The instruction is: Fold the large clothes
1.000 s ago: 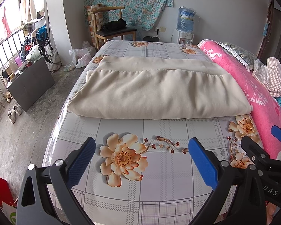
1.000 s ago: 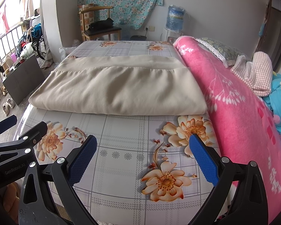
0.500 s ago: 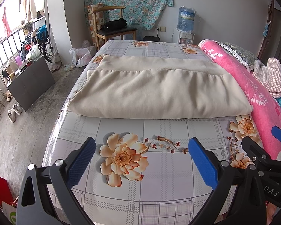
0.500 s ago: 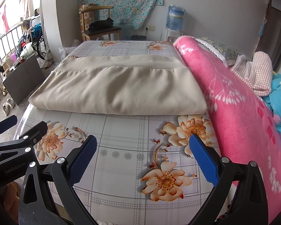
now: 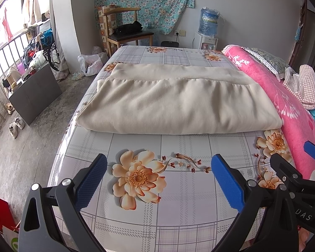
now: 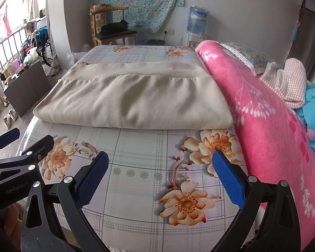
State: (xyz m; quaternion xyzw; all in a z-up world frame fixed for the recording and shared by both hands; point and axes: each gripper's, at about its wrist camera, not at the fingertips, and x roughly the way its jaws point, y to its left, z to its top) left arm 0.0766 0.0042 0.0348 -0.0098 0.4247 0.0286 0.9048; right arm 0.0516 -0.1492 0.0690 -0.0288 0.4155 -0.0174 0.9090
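both tools, left tool [image 5: 158, 180] and right tool [image 6: 160, 179], wide and empty above bed [image 5: 178, 210]; cloth [image 5: 178, 103] half folded; next grasp its near edge.

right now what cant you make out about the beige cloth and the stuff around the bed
- Beige cloth: what garment it is and its layer count; folded over itself, both views.
- Its right edge: meets the pink blanket; whether tucked under, unclear.
- Black item on the chair: too small to identify, left wrist view.
- Bed's near edge: cut off by the open left gripper and open right gripper.
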